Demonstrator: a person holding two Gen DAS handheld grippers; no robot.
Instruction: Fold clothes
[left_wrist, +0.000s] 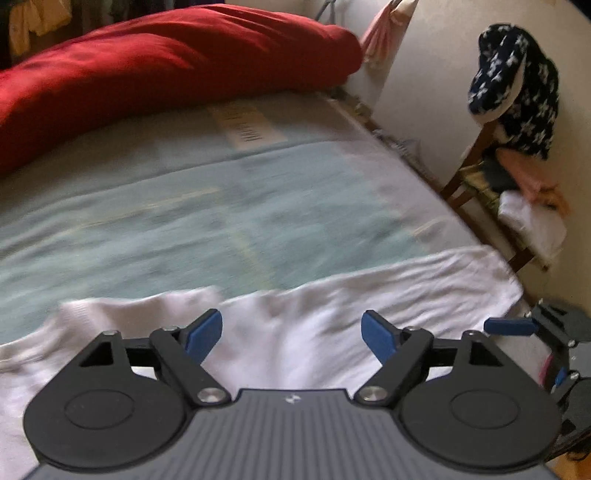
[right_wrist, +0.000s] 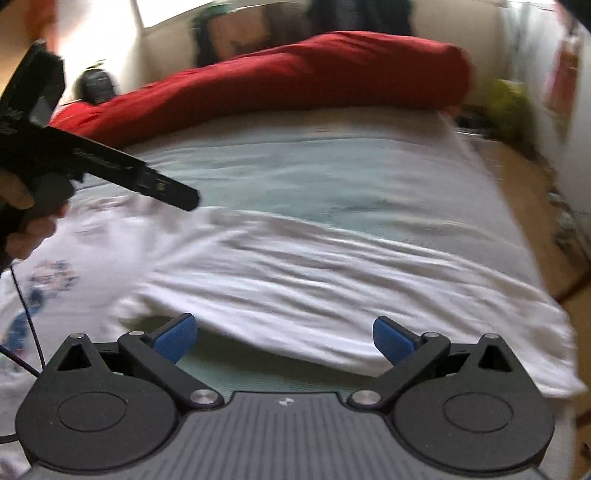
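both tools, left tool (left_wrist: 291, 334) and right tool (right_wrist: 284, 338), gape wide and empty above the white shirt (right_wrist: 314, 273), spread creased across the bed (left_wrist: 221, 206) from 6 to 3 o'clock; folding looks barely begun, every fold left

Motion blur smears the white shirt (right_wrist: 314, 273) print, and the picture's edge crops the left tool (right_wrist: 110, 166)

The left gripper (left_wrist: 291, 334) hung spread wide over a white T-shirt (left_wrist: 295, 325) laid along the bed's (left_wrist: 207, 206) near edge; a red pillow (left_wrist: 166, 62) lay at its far end.
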